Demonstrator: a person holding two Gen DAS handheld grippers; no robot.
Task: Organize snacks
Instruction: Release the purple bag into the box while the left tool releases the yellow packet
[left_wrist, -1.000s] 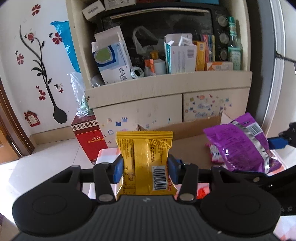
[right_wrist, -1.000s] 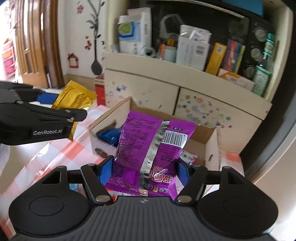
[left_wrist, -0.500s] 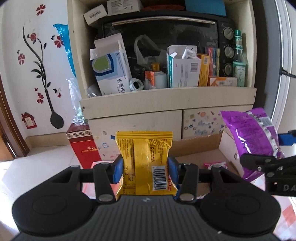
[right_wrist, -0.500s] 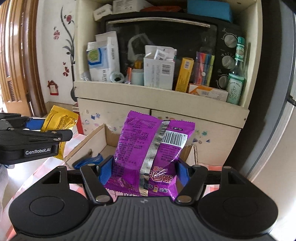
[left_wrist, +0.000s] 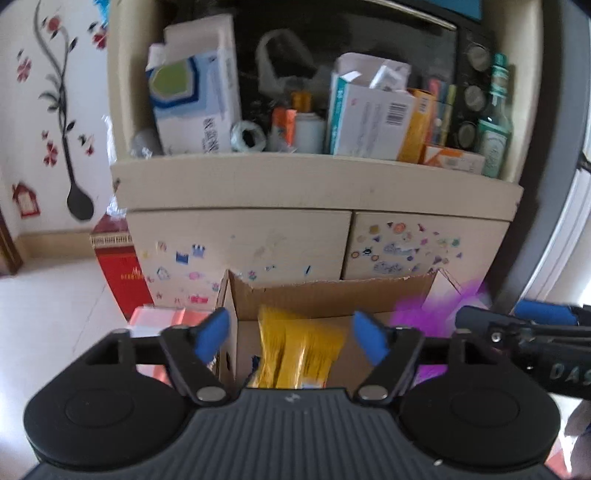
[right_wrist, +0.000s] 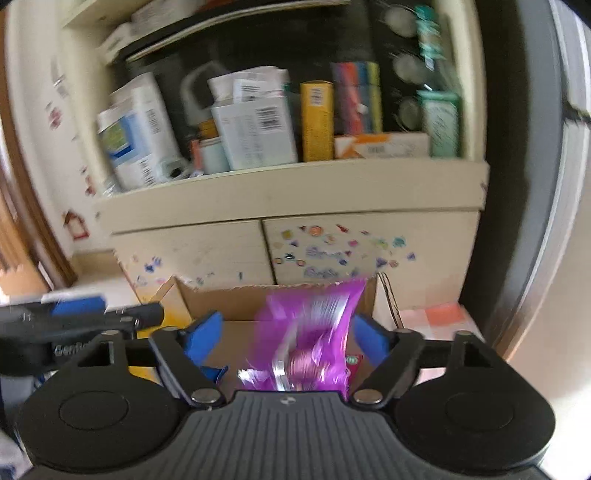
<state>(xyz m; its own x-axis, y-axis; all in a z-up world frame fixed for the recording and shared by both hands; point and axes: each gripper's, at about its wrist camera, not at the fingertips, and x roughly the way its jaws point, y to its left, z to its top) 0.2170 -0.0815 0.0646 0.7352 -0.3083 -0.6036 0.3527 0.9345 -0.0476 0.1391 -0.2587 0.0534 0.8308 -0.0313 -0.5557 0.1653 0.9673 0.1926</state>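
A yellow snack packet drops, blurred, between the blue pads of my left gripper, whose jaws are opening and no longer touch it. It falls over an open cardboard box. In the right wrist view a purple snack bag falls, blurred, between the spreading pads of my right gripper, free of both, above the same box. The right gripper's fingers show at the left wrist view's right edge, the left gripper's fingers at the right wrist view's left edge.
Behind the box stands a cream cabinet with sticker-covered doors and a shelf crowded with cartons and bottles. A red box stands on the floor at its left. A blue packet lies inside the box. A checked cloth lies under it.
Both grippers moved forward over the box and opened. The yellow packet and the purple bag, held tight before, have slipped out of the pads and are falling.
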